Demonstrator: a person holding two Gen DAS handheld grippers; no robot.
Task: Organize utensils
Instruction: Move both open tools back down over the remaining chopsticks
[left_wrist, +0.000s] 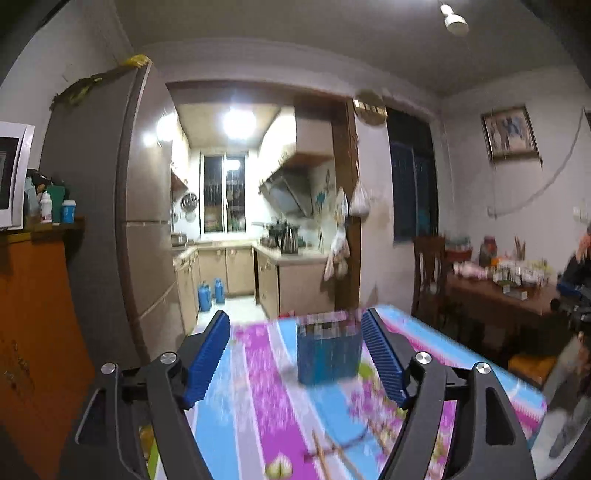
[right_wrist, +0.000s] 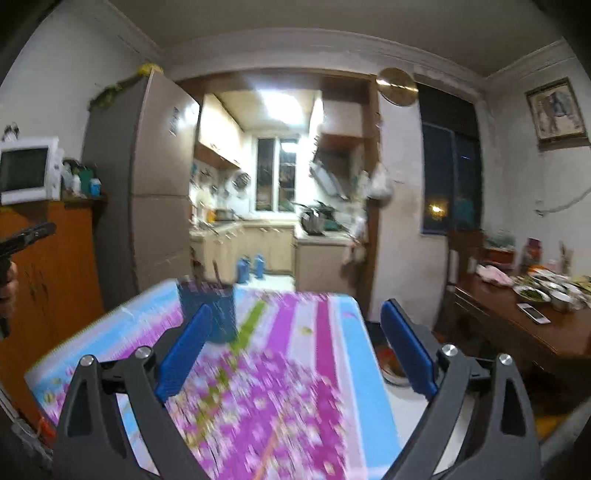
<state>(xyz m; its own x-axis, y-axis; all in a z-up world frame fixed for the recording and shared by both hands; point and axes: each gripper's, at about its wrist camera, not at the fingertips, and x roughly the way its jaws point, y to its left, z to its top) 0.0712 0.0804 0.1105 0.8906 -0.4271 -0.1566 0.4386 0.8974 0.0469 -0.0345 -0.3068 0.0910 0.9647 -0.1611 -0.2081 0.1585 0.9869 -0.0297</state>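
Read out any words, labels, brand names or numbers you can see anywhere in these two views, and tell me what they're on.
No text can be read in either view.
Fridge: a small sticker on its side, too blurred to read.
Bottles on the cabinet: labels too small to read.
Blue utensil holder: no print shows.

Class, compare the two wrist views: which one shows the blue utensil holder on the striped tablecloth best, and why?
The left wrist view: the blue utensil holder sits near centre, large, unobstructed though blurred. In the right wrist view the holder is off to the left, partly behind a gripper finger, but dark utensil handles show sticking out of it.
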